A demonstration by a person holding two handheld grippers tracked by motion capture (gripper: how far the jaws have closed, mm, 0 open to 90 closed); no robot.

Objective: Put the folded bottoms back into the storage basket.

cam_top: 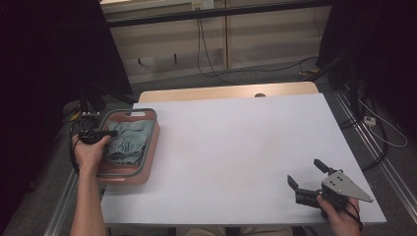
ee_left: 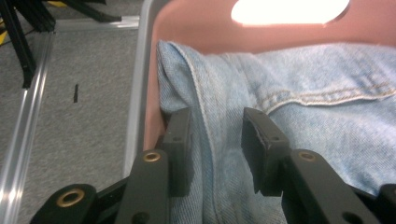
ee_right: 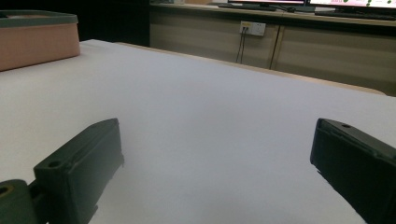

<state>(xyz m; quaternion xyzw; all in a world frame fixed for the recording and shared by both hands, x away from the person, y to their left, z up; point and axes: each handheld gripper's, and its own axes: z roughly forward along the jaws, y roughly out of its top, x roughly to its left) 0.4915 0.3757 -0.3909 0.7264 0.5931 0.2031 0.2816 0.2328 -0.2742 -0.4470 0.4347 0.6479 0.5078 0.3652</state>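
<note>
High view | left tool (cam_top: 101, 133) jaws slack around denim (ee_left: 299, 93) in pink basket (cam_top: 153, 140); right tool (cam_top: 309, 173) wide open, empty | risk: fold slips free.

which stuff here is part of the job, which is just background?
In the job:
- denim garment, folded in the basket
- pink basket at the table's left edge
- left tool, jaws astride a denim fold, a gap showing on one side
- right tool, open, over bare table

Lying about:
- white table
- cables on the floor behind
- wall socket
</note>
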